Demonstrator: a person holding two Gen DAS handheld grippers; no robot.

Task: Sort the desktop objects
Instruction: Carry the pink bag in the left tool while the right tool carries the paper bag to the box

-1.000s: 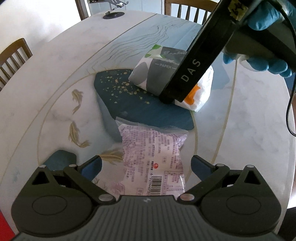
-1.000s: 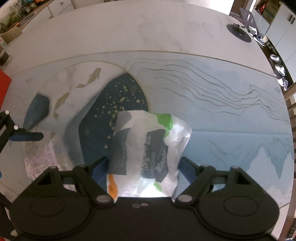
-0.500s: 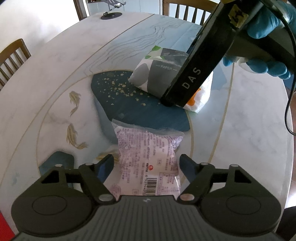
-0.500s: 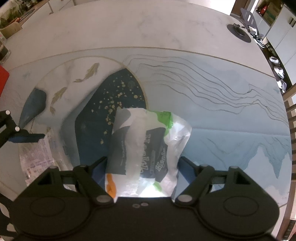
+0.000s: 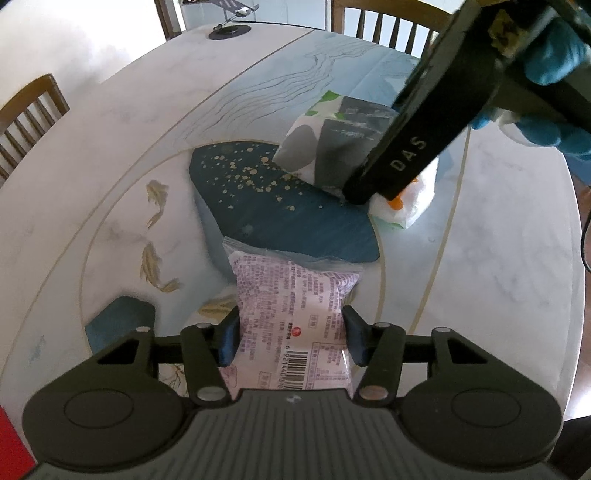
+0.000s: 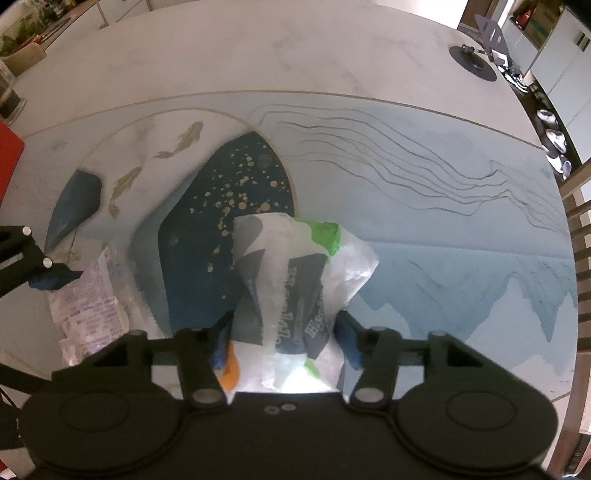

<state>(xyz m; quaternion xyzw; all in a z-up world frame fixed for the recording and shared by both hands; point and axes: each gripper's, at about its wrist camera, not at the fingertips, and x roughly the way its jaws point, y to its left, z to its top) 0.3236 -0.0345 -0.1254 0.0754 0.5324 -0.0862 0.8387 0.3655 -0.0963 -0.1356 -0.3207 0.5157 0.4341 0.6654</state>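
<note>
Left wrist view shows the blue-gloved hand [image 5: 550, 74] on the right gripper's handle; right view doesn't. Right view shows a red object [image 6: 9, 158] at the table [image 6: 258, 55] edge. Left gripper [image 5: 291, 334] pinches the purple-printed packet [image 5: 295, 295], resting on the table. Right gripper [image 6: 282, 347] is clamped on the tissue pack [image 6: 291, 273], on the dark blue patch.

Two packets on the table [image 5: 110, 155] — one purple-printed snack pouch [image 5: 295, 317], one tissue pack [image 5: 332, 147]; two grippers, left gripper [image 5: 291, 339] and right gripper [image 6: 284, 343] — three chairs [image 5: 29, 114], one stand [image 5: 229, 29] at twelve o'clock.
</note>
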